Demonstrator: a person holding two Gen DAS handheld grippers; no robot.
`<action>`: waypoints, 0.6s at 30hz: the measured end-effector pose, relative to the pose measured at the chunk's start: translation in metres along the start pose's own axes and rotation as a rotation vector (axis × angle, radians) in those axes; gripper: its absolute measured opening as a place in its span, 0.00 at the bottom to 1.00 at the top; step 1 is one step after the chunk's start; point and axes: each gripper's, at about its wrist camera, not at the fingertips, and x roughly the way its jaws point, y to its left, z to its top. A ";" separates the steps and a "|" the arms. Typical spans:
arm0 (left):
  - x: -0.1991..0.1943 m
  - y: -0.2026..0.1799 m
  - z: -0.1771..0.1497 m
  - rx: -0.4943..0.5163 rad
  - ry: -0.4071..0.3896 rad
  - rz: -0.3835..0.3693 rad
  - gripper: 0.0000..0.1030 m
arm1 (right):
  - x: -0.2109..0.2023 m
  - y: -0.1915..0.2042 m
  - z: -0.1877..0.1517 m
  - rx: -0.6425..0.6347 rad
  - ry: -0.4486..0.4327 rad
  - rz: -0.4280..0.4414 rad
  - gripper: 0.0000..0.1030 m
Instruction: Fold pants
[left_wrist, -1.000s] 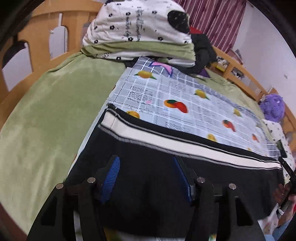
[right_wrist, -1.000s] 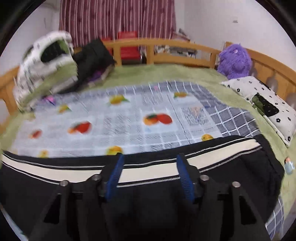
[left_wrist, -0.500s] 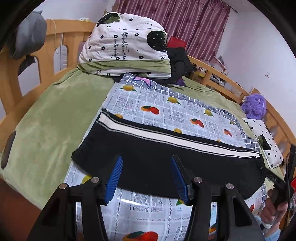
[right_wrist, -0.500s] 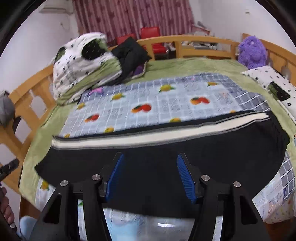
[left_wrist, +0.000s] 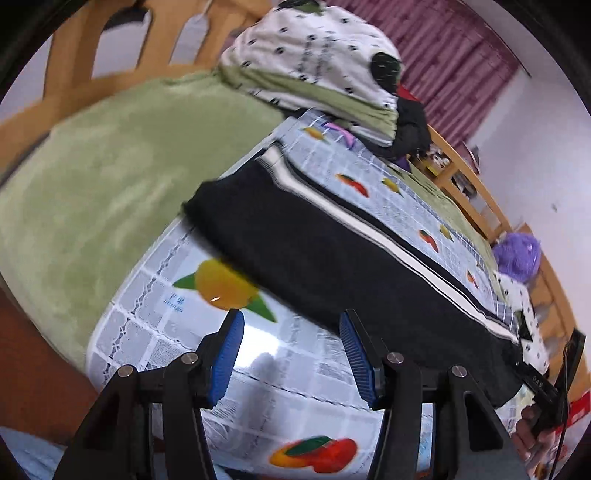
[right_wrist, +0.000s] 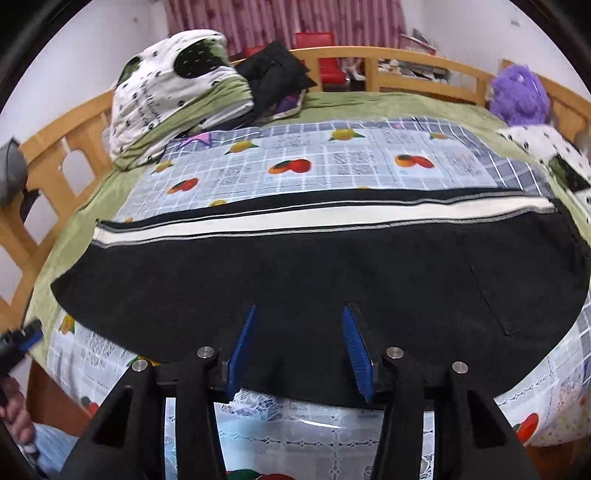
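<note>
- The black pants (right_wrist: 314, 273) lie flat and long across the fruit-print cloth (right_wrist: 332, 162) that covers the bed (right_wrist: 369, 101), with the white side stripe (right_wrist: 295, 221) toward the far edge of the bed and the plain black part toward the near edge.
- Small blue writing stands under the printed mango (left_wrist: 221, 284) on the cloth in the left wrist view; it is too blurred to read with certainty.
- The white spotted quilt (right_wrist: 166, 92) at the far left corner of the bed has dark lines of text, but they are too small to read.
- In the left wrist view, the body of the other gripper at the right edge shows letters like "DAS"; I cannot tell more.
- The left gripper (left_wrist: 291, 354) is open and holds nothing; its blue pads (left_wrist: 227, 358) are over the bare cloth at the near edge of the bed, just beside the hem of the pants.
- The right gripper (right_wrist: 299, 350) is also open and empty; its fingers are above the near edge of the pants.
- Compared with half a second ago, the left gripper is lower and closer to the cloth, nearer the left end of the pants, and its view is tilted.
- The right gripper is also closer to the pants than before; the pants lie in the same place.
</note>
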 end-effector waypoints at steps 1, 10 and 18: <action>0.007 0.006 0.002 -0.014 0.004 0.003 0.50 | 0.002 -0.005 0.001 0.015 0.002 -0.005 0.46; 0.069 0.048 0.034 -0.173 -0.026 -0.017 0.50 | 0.016 -0.037 0.008 0.089 0.003 -0.074 0.46; 0.093 0.065 0.064 -0.255 -0.069 -0.021 0.43 | 0.038 -0.050 0.006 0.073 0.059 -0.134 0.46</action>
